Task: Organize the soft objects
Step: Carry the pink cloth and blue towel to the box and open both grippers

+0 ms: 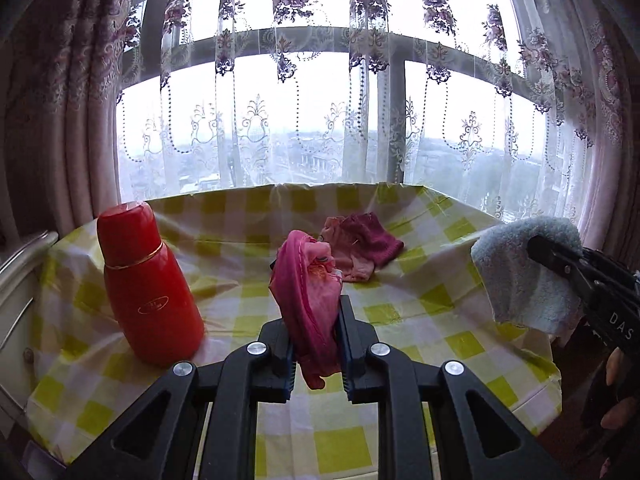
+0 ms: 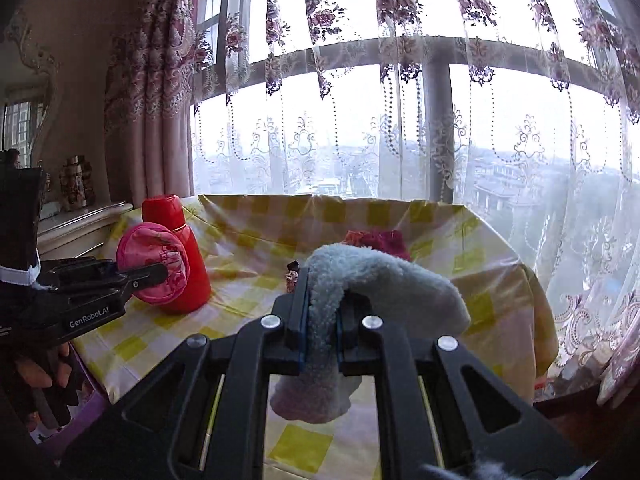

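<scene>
Table under a yellow-checked cloth (image 1: 400, 312), before a lace-curtained window (image 1: 320, 120).

- Left gripper (image 1: 316, 320): clamped on a pink cloth (image 1: 308, 280), lifted.
- Right gripper (image 2: 320, 320): clamped on a pale blue fleece cloth (image 2: 380, 280), lifted.
- Crumpled magenta cloth (image 1: 360, 244): on the table, centre-rear, partly hidden by the fleece in the right wrist view.
- Red flask (image 1: 148, 280): upright, left.

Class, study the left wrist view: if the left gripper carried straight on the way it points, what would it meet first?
Probably the crumpled dark pink cloth on the checked tablecloth, just past the pink item the left gripper holds; depth is uncertain.
</scene>
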{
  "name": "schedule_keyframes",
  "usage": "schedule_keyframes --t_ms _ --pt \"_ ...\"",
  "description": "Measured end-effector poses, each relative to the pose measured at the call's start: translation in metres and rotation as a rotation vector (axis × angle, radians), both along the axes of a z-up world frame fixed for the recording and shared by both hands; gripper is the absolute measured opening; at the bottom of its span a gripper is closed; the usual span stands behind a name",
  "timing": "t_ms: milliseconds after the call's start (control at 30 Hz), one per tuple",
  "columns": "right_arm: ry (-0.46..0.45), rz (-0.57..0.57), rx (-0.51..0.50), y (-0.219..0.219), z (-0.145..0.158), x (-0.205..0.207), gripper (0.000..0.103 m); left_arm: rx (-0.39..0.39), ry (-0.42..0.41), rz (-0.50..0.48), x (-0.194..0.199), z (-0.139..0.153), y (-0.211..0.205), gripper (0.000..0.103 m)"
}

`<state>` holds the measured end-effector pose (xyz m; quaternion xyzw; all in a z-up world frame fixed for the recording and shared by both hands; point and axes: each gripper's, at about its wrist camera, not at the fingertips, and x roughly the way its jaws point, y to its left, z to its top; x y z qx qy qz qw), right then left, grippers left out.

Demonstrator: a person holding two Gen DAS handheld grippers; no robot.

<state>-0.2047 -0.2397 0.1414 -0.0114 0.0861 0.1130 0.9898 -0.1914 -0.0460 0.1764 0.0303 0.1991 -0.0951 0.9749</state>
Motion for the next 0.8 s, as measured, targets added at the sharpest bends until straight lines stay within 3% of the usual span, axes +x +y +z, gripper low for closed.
schedule_keyframes --t_ms 267,500,633,800 --pt "-0.034 0.020 -0.022 0.014 0.017 -0.032 0.013 -0.001 -0.061 -0.022 -0.034 0.021 0.010 0.019" --pt "0.001 0.116 -0.021 0.039 0.015 -0.037 0.013 0.027 -0.005 -0.015 -0.048 0.010 0.035 0.019" --pt "0.014 0.195 -0.045 0.067 0.012 -0.037 0.013 0.051 0.027 0.029 -0.060 -0.002 0.058 0.019" --pt "0.000 0.294 -0.087 0.107 0.014 -0.040 0.013 0.023 0.039 0.102 -0.077 -0.006 0.092 0.019"
